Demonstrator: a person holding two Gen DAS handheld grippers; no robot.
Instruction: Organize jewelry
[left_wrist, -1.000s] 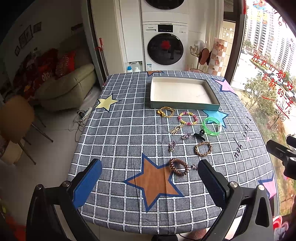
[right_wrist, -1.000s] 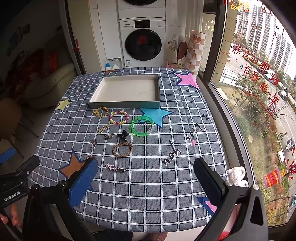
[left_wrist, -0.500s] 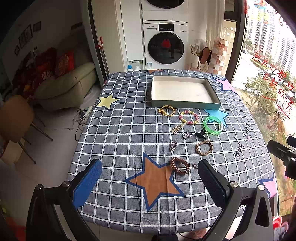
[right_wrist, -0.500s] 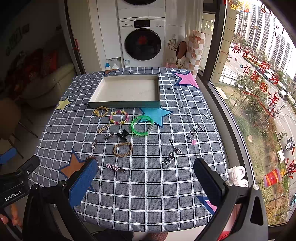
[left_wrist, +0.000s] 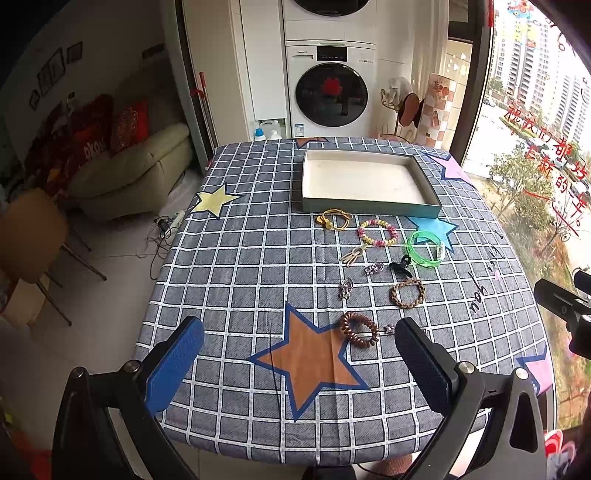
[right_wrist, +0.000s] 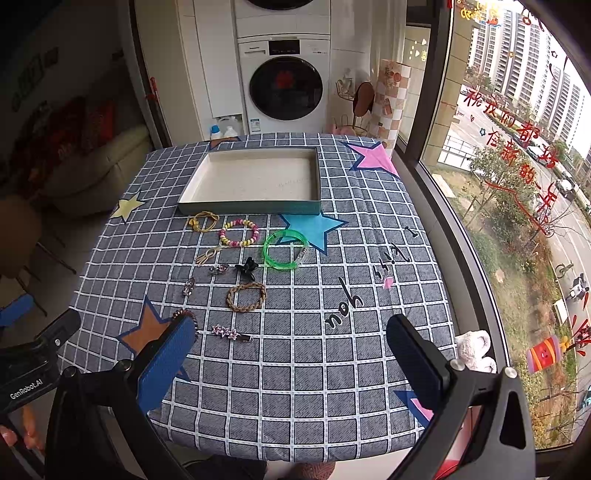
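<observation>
Left gripper (left_wrist: 299, 363) shifted slightly over the second: in its view the tray (left_wrist: 369, 208) and jewelry slid a little right and down, so the brown coil hair tie (left_wrist: 359, 329) ended just beside the right finger's tip. Right gripper (right_wrist: 290, 362) barely moved; its view edged forward, the table (right_wrist: 295, 369) scene sitting marginally lower. Nothing on the cloth was displaced and both jaws kept the same wide spread, holding nothing.
</observation>
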